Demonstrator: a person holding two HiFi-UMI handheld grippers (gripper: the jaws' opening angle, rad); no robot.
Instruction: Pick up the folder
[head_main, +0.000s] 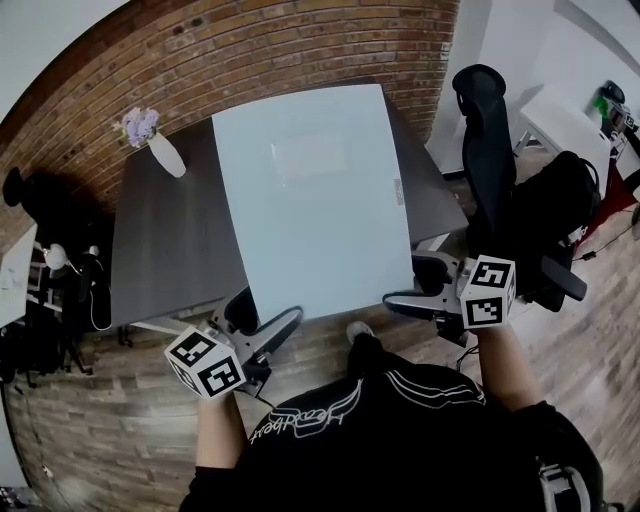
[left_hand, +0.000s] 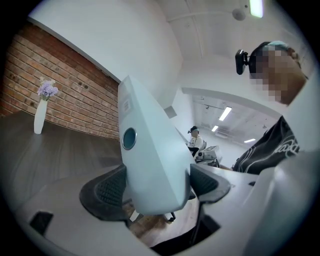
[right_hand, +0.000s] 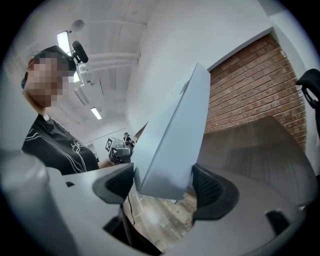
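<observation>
Pale blue-white flat plastic folder (head_main: 310, 200) over dark grey table (head_main: 160, 250), near edge overhanging table's front, above wood-plank floor (head_main: 110, 440). Contact with tabletop: cannot tell.

Left gripper (head_main: 268, 335) clenched on folder's near-left corner, right gripper (head_main: 412, 285) on near-right corner; folder edge wedged between the pads in both gripper views.

White vase with lilac flowers (head_main: 160, 145) at table's far left, clear of folder. Black office chair (head_main: 490, 150) right of table.

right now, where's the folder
Centre of the head view: the folder is gripped at its near corners by the left tool and right tool, over the dark table, with the flower vase to its left.
</observation>
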